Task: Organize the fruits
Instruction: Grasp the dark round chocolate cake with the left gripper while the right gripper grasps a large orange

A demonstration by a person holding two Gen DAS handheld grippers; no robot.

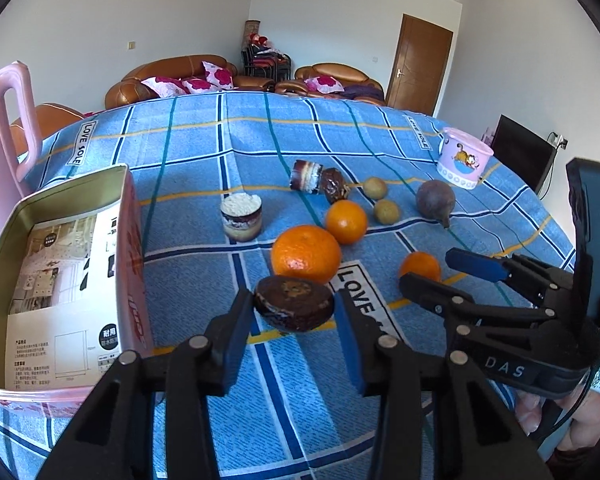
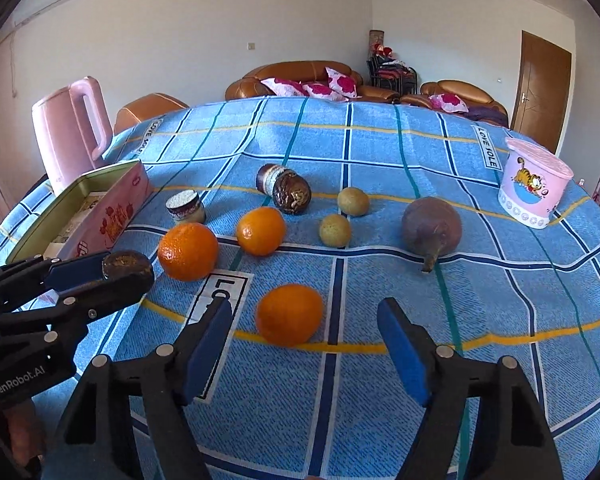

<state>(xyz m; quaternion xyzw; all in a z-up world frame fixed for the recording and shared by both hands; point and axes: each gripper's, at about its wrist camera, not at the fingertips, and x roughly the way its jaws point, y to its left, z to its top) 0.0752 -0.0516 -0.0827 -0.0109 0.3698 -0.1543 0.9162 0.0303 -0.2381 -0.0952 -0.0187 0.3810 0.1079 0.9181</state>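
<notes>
The counter (image 2: 380, 160) wears a blue checked cloth. The pink tin box (image 1: 64, 264) stands open at its left edge and is my landmark. Behind the box rises a pink kettle (image 2: 66, 136). Far right of the box sits a pink cartoon cup (image 2: 534, 184). A purple round fruit (image 2: 432, 226) lies well right of the box. Three oranges lie between: a big orange (image 1: 306, 254) nearest the box, a second orange (image 1: 346, 222) behind it, a third orange (image 2: 290, 314) further right. The left tool (image 1: 294, 310) is clenched on a dark brown fruit (image 1: 294, 308), just beside the box wall. The right tool (image 2: 304, 344) is released, with the third orange between its fingers untouched.
</notes>
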